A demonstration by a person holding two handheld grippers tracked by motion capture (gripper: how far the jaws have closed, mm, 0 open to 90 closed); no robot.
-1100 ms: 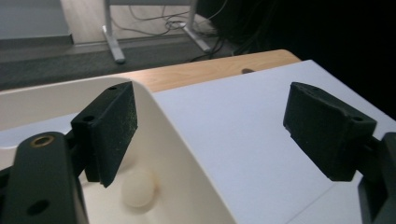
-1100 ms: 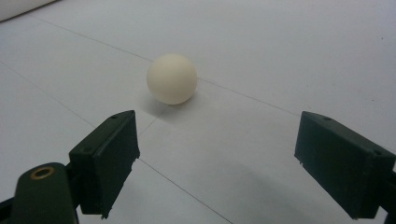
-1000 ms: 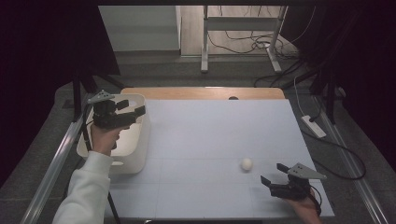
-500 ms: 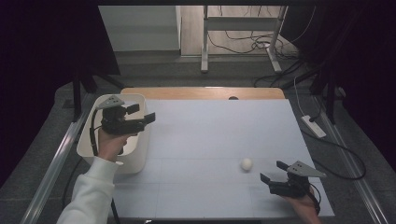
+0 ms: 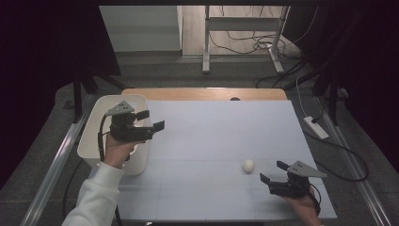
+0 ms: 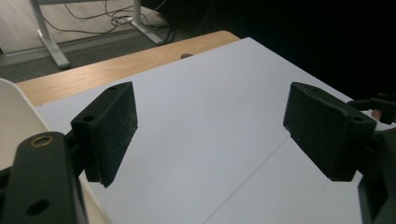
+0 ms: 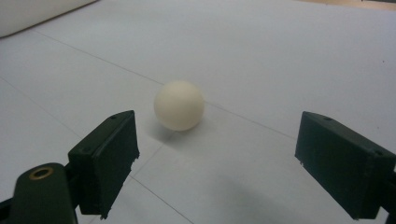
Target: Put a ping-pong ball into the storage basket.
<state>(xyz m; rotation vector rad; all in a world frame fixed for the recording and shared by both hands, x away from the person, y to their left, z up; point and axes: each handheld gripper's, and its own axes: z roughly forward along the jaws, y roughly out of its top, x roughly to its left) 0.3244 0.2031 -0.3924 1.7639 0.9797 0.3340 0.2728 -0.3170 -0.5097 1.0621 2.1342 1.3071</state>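
A small cream-white ball (image 5: 248, 165) (image 7: 179, 105) rests on the white table sheet, at the front right. My right gripper (image 5: 273, 171) (image 7: 219, 163) lies low just right of it, open, jaws pointing at the ball with a short gap between. My left gripper (image 5: 151, 120) (image 6: 210, 135) hangs open over the right rim of a white tub (image 5: 94, 123) at the table's left edge, with nothing between its jaws. In the left gripper view the tub's rim (image 6: 11, 112) lies at the left.
The white sheet (image 5: 221, 136) covers most of a wooden table whose far strip (image 5: 202, 93) is bare. Metal rails run along both sides, a white power strip (image 5: 316, 127) lies on the floor at the right, and a desk frame with cables (image 5: 240, 42) stands behind.
My left gripper has moved to the right, from over the tub's middle to over its right rim. The right gripper and the ball have stayed put.
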